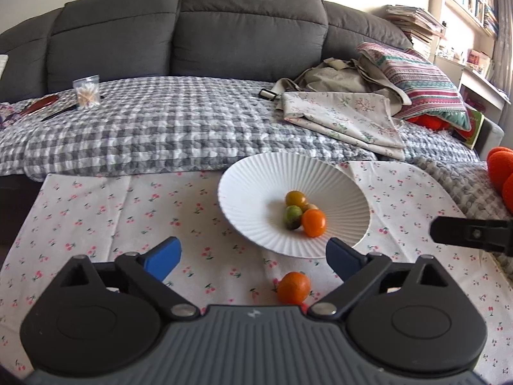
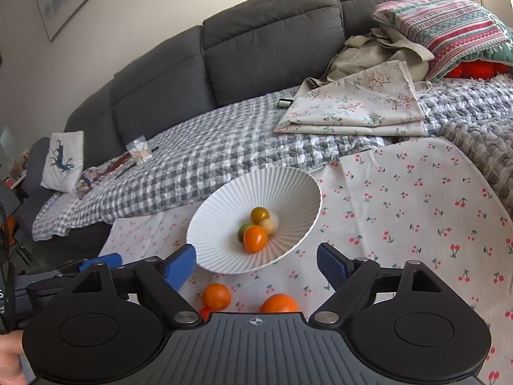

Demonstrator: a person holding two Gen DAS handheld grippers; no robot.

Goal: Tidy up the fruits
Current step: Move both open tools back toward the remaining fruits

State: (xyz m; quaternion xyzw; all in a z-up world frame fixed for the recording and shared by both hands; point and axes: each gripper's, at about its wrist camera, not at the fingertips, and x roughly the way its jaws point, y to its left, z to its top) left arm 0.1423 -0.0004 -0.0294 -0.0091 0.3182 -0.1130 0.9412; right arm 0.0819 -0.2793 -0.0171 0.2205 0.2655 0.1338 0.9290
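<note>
White ribbed bowl (image 1: pixel 256 189) sits on cherry-print cloth (image 1: pixel 96 211), holding four small fruits: yellow-orange one (image 1: pixel 295 198) at 12 o'clock, green one (image 1: pixel 293 216) at 9, orange one (image 1: pixel 314 223) at 4, and a pale one (image 2: pixel 267 225), partly hidden, possibly a plum. Left gripper (image 1: pixel 253 256) jaws spread wide, nothing between pads. Right gripper (image 2: pixel 256 261) likewise spread and empty. Two loose oranges (image 2: pixel 217 295) (image 2: pixel 278 303) lie on cloth at bowl's 6 o'clock.

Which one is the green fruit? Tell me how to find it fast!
Find the white ribbed bowl on the cherry-print cloth in front of the grey sofa. Four small fruits huddle in its middle. The green fruit touches the orange fruit; it alone is green, with a dark underside.
</note>
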